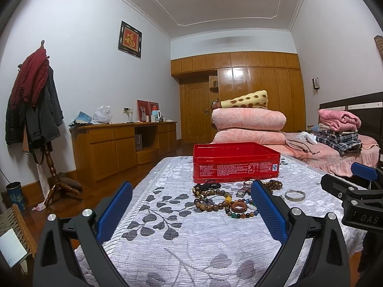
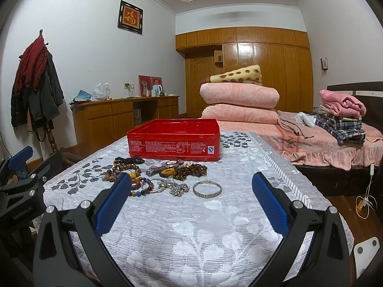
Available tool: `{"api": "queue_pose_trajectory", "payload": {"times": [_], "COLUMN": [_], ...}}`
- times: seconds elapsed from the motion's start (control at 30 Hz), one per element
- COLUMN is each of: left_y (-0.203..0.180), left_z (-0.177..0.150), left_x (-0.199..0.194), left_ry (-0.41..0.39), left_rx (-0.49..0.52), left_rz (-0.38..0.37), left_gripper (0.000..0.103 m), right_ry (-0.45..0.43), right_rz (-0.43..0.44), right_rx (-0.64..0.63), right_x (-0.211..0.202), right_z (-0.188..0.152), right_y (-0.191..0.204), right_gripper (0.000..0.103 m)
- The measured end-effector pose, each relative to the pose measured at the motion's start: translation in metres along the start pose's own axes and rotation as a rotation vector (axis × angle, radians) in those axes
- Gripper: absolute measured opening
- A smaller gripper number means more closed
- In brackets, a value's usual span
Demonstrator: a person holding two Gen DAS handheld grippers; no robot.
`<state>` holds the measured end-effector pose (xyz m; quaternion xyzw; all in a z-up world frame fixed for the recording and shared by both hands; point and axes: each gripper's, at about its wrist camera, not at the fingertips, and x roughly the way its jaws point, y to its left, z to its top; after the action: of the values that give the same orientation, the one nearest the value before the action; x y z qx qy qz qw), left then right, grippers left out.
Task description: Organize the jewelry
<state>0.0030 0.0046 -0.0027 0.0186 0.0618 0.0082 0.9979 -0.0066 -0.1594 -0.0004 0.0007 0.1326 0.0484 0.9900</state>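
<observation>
Right wrist view shows your right hand-held gripper [image 2: 191, 203] held low and level over a quilted cover [image 2: 203, 239], its blue pads wide apart and holding nothing. The surface under the cover could be a bed or a counter; I cannot tell which.

At 12 o'clock, just beyond the pads, a silver bangle [image 2: 207, 189] lies flat and alone. At 11 o'clock sits a tangled heap: beaded bracelets [image 2: 124, 169], a watch [image 2: 165, 166], a silver chain [image 2: 178, 189] and a brown bead strand [image 2: 191, 169], touching and overlapping. Behind them, further at 12 o'clock, stands an open red tin [image 2: 173, 143], the likely home for all of it.

The bangle looks stiff, light and slippery; pinching across its band at one side would probably hold better than spanning the ring. The bead loops should be limp and likely to drag neighbours along, so lift them from an outer loop. The chain is fine and loose, and may slip through the pads.

In the left wrist view, your left hand-held gripper [image 1: 191, 210] is posed the same way, low and level, pads wide apart and empty, with a brown ring [image 1: 238, 207] and the beads between 12 and 1 o'clock. The right hand-held gripper shows at its 3 o'clock.
</observation>
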Motion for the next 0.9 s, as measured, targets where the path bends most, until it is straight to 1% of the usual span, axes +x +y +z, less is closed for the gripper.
{"api": "queue_pose_trajectory", "payload": {"times": [0.37,0.4,0.53,0.6,0.77,0.9], "left_y": [0.002,0.002,0.004,0.005,0.012,0.007], "left_z": [-0.002,-0.002,-0.005,-0.006,-0.009,-0.009], "left_x": [0.001,0.001,0.003,0.007,0.029,0.045], "left_ry": [0.003,0.003,0.019,0.045,0.163,0.225], "left_rx": [0.0,0.0,0.001,-0.001,-0.045,-0.036], "left_rz": [0.004,0.004,0.005,0.004,-0.053,-0.081], "left_gripper": [0.097,0.097,0.097,0.097,0.097,0.097], "right_ry": [0.002,0.003,0.017,0.035,0.127,0.198], "right_rz": [0.001,0.001,-0.007,-0.011,-0.029,-0.03], "right_rx": [0.002,0.003,0.002,0.006,0.021,0.043], "right_x": [-0.001,-0.006,-0.002,0.007,0.023,0.042], "right_z": [0.002,-0.002,-0.003,-0.006,-0.006,-0.006], "right_y": [0.003,-0.002,0.002,-0.005,-0.011,-0.021], "right_gripper": [0.098,0.098,0.098,0.098,0.098,0.098]}}
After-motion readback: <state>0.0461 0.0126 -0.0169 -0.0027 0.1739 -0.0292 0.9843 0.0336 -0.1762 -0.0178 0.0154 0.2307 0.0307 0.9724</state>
